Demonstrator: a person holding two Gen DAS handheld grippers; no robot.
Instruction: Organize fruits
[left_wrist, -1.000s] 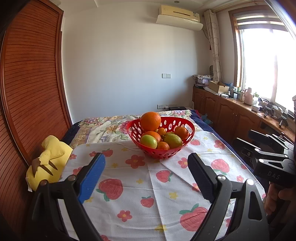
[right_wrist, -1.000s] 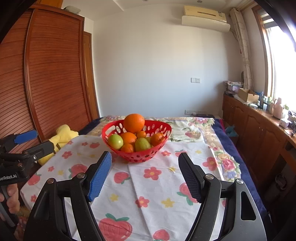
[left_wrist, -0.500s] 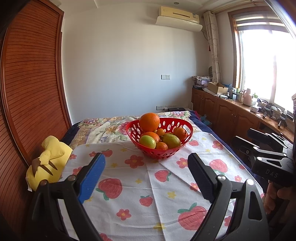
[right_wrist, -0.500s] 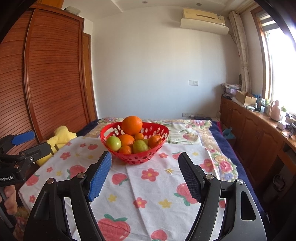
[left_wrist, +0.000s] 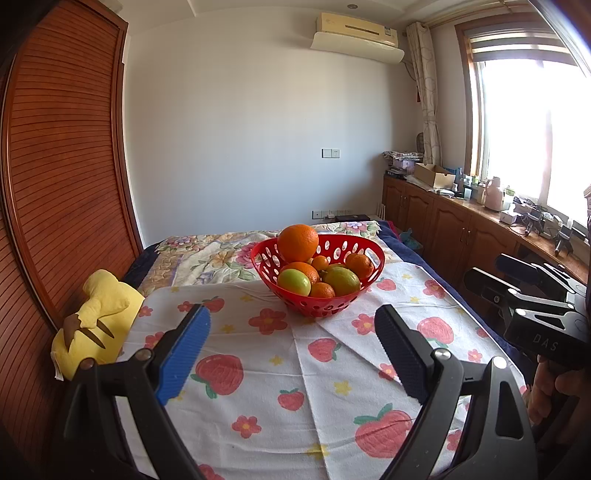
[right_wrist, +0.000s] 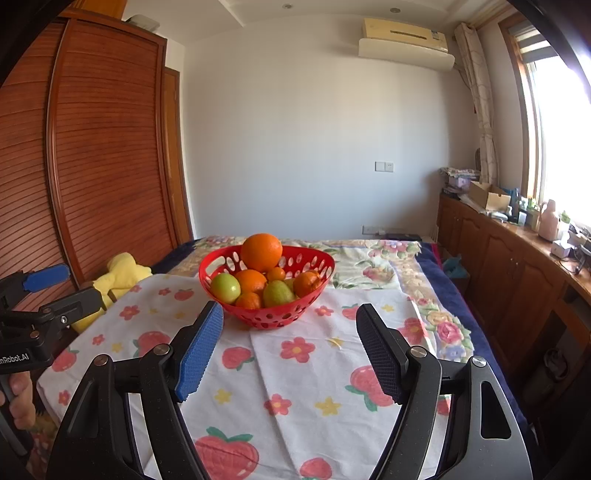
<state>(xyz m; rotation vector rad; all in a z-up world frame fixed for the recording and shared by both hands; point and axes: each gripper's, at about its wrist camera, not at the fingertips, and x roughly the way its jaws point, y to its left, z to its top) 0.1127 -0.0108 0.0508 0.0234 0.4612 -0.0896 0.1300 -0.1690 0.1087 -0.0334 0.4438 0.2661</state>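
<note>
A red perforated basket stands on a white cloth printed with strawberries and flowers. It holds a large orange on top, smaller oranges, a green apple and a green-yellow fruit. The basket also shows in the right wrist view, with the large orange and the apple. My left gripper is open and empty, short of the basket. My right gripper is open and empty, just in front of the basket.
A yellow plush toy lies at the cloth's left edge beside a slatted wooden wardrobe. A floral quilt lies behind the basket. Wooden cabinets with clutter run along the right wall under the window.
Both grippers have pulled back and tipped up slightly, so the basket sits a little lower and farther in both views. Both stay open and empty.
</note>
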